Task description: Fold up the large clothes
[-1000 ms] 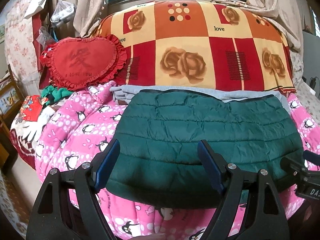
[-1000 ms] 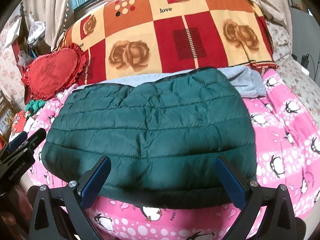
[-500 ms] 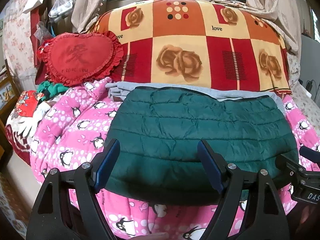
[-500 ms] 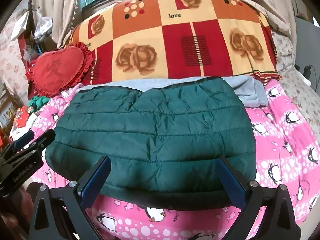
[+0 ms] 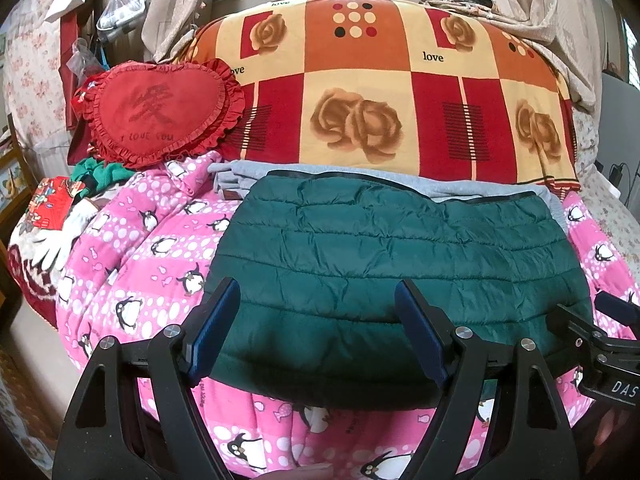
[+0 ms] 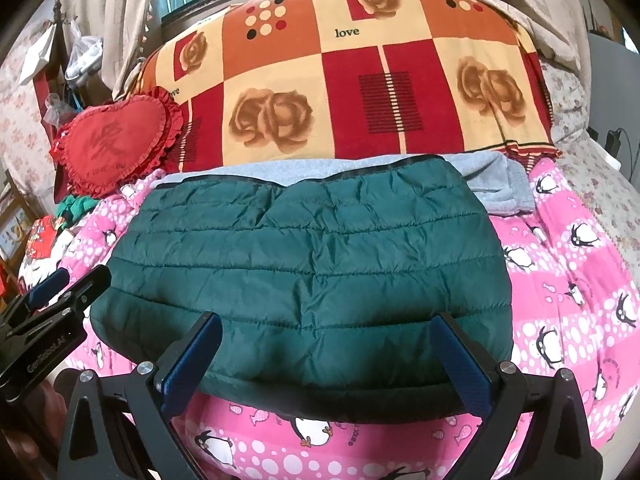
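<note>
Hovering at the near edge of the green jacket (image 5: 400,264), already folded into a wide padded slab on the pink quilt (image 5: 152,248) of the bed. Left claw (image 5: 320,332) spread wide and empty, over the slab's near-left part; right claw (image 6: 328,356) likewise wide open and holding nothing, over the near-right part. Far edge of the jacket lying over a grey garment (image 6: 492,188), just before the rose blanket (image 5: 400,92); heart pillow (image 5: 160,112) well off to the far left.

Probably about to take the near hem for one more fold away, or else just finished and letting go; hard to say which. For a fold: pinch both layers at the near corners, level with each other, lift together, carry straight toward the far edge, lay down flat so quilted rows line up. Slippery puffy shell likely to slide or spring open, so grip deep and press after.
</note>
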Demonstrator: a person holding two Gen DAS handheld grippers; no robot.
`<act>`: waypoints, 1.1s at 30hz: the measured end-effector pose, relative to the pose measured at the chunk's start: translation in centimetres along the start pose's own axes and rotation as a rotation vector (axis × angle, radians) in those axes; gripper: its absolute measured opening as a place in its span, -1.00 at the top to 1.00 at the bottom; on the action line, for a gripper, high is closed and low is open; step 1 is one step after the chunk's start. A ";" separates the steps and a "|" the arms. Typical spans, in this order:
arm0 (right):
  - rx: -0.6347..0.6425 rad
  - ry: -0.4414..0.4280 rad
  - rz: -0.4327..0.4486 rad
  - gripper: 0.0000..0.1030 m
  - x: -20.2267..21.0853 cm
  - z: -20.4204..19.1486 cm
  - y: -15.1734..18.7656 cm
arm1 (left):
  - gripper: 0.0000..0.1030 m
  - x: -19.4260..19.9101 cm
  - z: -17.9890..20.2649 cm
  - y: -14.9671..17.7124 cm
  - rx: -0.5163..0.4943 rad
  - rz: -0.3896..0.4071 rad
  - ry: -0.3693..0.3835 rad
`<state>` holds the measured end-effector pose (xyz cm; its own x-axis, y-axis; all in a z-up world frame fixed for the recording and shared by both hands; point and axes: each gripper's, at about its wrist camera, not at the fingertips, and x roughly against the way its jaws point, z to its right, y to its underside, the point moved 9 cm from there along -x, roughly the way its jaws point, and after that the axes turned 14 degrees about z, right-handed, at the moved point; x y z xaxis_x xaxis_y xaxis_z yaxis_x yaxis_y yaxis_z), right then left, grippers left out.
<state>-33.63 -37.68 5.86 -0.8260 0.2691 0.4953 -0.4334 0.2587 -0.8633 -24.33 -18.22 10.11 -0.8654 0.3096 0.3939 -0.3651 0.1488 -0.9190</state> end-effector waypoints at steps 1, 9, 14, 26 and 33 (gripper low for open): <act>0.000 0.001 -0.001 -1.00 0.0 0.0 0.1 | -0.56 0.0 0.0 0.0 0.000 -0.002 0.000; -0.003 0.000 -0.007 -1.00 -0.2 0.2 0.2 | -0.56 -0.3 -0.2 0.5 0.010 -0.020 -0.002; -0.007 -0.001 -0.012 -1.00 -0.2 0.1 0.3 | -0.56 -0.3 -0.1 0.7 0.011 -0.027 -0.003; -0.009 -0.003 -0.022 -1.00 -0.6 -0.2 0.7 | -0.56 -0.4 -0.1 0.8 0.009 -0.028 -0.006; -0.010 -0.002 -0.024 -1.00 -0.6 -0.2 0.8 | -0.56 -0.4 0.0 0.8 0.010 -0.029 -0.005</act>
<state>-33.40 -37.48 4.86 -0.8161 0.2608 0.5156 -0.4496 0.2739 -0.8502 -24.23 -18.22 9.22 -0.8562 0.3008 0.4200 -0.3932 0.1479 -0.9075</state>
